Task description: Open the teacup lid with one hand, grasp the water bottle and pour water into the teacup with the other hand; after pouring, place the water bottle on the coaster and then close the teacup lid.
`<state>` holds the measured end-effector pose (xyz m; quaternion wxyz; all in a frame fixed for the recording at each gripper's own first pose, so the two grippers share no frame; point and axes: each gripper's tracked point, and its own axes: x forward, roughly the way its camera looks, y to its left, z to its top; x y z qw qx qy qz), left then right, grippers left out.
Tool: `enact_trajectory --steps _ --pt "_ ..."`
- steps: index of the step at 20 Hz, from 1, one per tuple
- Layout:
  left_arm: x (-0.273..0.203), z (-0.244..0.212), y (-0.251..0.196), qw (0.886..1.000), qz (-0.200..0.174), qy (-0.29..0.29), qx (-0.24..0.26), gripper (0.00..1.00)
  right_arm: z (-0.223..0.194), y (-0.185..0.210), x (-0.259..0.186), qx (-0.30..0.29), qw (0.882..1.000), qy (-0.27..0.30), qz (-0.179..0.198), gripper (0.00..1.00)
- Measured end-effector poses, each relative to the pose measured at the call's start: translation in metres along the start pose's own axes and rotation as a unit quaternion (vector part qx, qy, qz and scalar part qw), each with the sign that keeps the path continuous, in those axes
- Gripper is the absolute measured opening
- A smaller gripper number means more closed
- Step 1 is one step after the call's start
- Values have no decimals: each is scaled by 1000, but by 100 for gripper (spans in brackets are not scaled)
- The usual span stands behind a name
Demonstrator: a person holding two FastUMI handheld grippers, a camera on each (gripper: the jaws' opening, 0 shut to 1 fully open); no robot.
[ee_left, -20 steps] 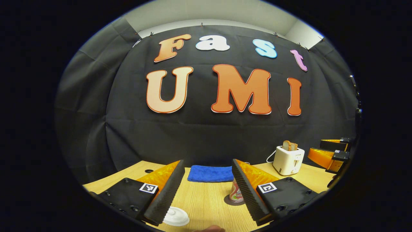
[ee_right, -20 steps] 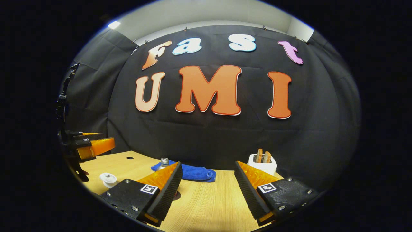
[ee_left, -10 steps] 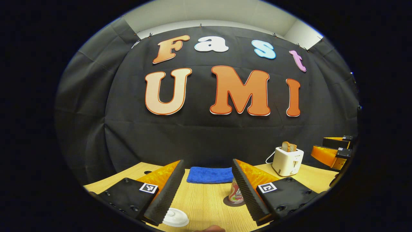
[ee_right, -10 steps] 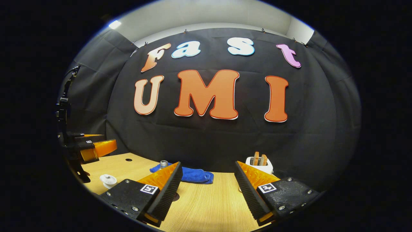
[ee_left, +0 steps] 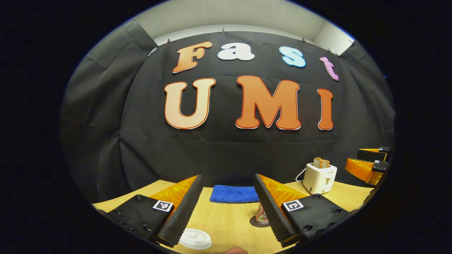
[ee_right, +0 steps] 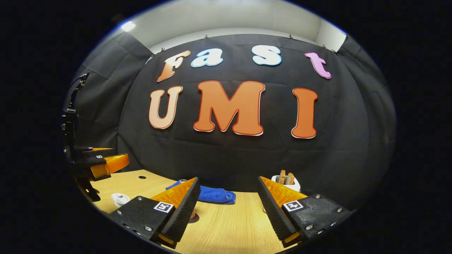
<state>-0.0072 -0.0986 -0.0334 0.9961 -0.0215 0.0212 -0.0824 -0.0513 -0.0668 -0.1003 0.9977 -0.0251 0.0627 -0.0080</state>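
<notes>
On the tabletop [ee_left: 226,225], the teacup lid [ee_left: 195,239] lay just beside the left hand-held gripper [ee_left: 226,208], both grippers released and empty. Ahead and slightly right stood the water bottle [ee_left: 261,214], upright on its coaster [ee_left: 255,222] (apparently poured already), so the left was nearer.

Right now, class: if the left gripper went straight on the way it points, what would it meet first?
Probably the blue cloth lying on the table, then the booth wall behind. The left gripper is open; depth is unclear.
</notes>
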Motion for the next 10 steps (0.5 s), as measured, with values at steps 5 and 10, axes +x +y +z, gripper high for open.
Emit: enact_trajectory --steps 5,10 --pt "-4 3 6 1000 4 -7 5 97 0 5 1 -3 1000 -1 2 97" --pt "-4 3 7 1000 5 -7 5 93 -2 10 2 -5 1000 0 7 97"
